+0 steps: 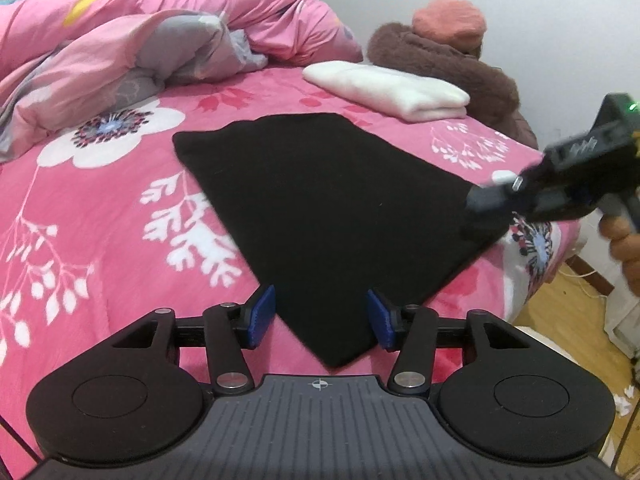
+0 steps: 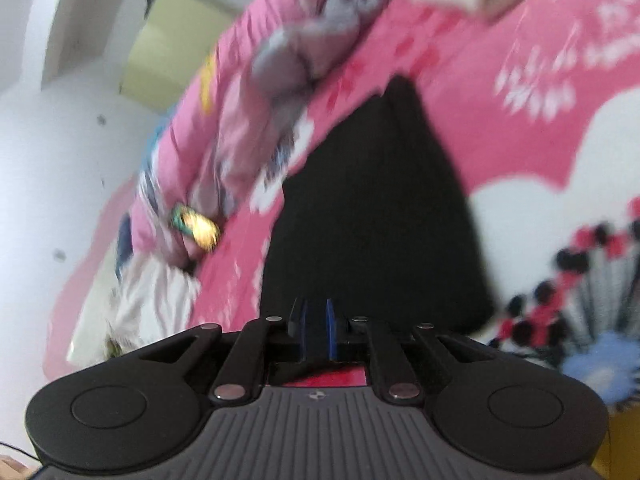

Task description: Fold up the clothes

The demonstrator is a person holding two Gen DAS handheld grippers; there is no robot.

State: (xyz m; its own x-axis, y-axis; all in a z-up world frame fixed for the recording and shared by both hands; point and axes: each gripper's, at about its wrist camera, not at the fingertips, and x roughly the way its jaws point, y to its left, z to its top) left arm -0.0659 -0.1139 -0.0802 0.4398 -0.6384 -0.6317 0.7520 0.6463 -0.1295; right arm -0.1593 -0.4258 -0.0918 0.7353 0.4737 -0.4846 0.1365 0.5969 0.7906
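Folding the black garment (image 1: 320, 208) on the pink floral bedsheet (image 1: 100, 240), mid-fold by my read. Left gripper (image 1: 320, 316) is released, jaws straddling the near corner, not pinching. Right gripper (image 2: 316, 328) is nearly clenched at the right corner; can't confirm cloth between its pads. The garment's long axis runs from that near corner toward the quilt (image 1: 160, 40). Next: left must pinch the corner.

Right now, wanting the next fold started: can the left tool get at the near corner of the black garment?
Probably yes: the left tool is open, straddling the black garment corner, with nothing between.
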